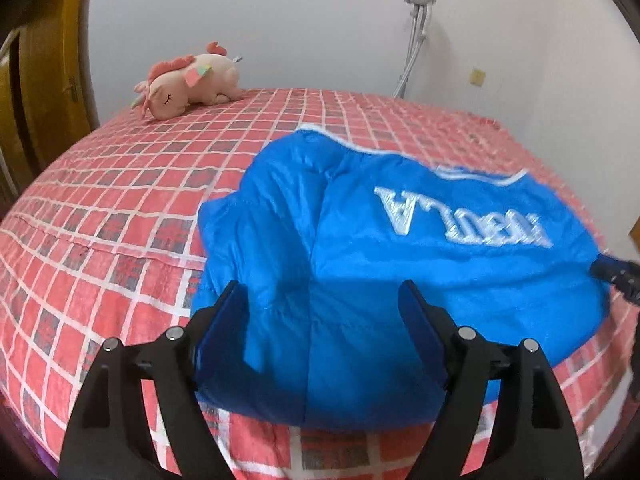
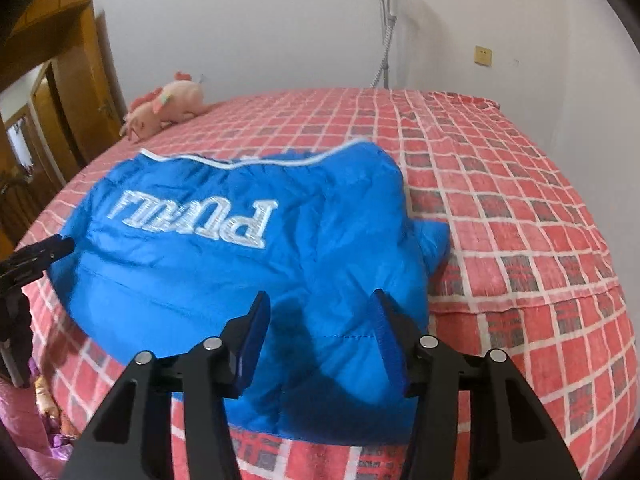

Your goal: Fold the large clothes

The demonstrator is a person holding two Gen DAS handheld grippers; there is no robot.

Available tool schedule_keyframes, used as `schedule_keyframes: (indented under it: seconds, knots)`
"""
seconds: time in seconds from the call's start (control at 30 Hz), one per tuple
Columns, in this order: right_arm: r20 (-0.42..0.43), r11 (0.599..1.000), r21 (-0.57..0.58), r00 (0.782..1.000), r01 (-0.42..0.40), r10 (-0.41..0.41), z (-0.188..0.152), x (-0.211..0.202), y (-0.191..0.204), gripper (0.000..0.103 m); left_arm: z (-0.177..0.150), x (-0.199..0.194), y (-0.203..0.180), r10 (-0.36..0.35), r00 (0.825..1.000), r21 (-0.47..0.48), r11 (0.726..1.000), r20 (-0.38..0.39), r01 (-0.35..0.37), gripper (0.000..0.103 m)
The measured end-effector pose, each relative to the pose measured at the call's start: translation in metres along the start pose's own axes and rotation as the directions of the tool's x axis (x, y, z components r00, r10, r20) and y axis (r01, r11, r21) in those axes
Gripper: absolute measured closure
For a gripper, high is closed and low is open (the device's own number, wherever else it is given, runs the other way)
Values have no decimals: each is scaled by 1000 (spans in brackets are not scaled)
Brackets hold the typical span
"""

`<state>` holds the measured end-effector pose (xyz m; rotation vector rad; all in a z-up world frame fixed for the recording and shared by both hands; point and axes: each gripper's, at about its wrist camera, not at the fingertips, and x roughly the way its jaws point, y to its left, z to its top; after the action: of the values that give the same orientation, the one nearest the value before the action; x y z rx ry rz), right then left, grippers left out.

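— Left wrist view: our left gripper (image 1: 324, 300) stands wide apart, nothing pinched, above the blue jacket (image 1: 360, 272) at the bed's (image 1: 100, 220) six o'clock edge.

— Our right gripper (image 2: 320, 312) gapes half-wide, empty too. We judge the jacket already a folded bundle, lettering up; tidying or a last fold may remain. Plush toy (image 2: 164, 112) sits at ten o'clock.

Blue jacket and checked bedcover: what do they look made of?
Blue jacket: likely thin synthetic shell with padding; slight sheen, puffy quilted seams, stitched white lettering. Checked bedcover: probably matte woven cotton; dull surface, fine creases.
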<state>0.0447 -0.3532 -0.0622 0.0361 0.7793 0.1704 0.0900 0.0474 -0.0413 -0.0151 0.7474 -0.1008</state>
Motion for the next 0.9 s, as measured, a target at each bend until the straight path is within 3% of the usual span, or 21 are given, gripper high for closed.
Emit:
schedule_keyframes:
  seconds: [0.53, 0.83, 0.9]
  knots:
    - [7, 1000, 22, 1000, 20, -21, -20, 24, 2, 53, -13, 25, -1, -18, 999, -8, 1000, -42, 18, 23]
    - [-43, 996, 71, 997, -59, 63, -4, 4, -5, 52, -7, -20, 25, -78, 993, -127, 990, -90, 66, 18]
    - [-54, 995, 63, 996, -73, 76, -2, 2, -3, 52, -15, -30, 34, -60, 990, -165, 985, -127, 39, 17]
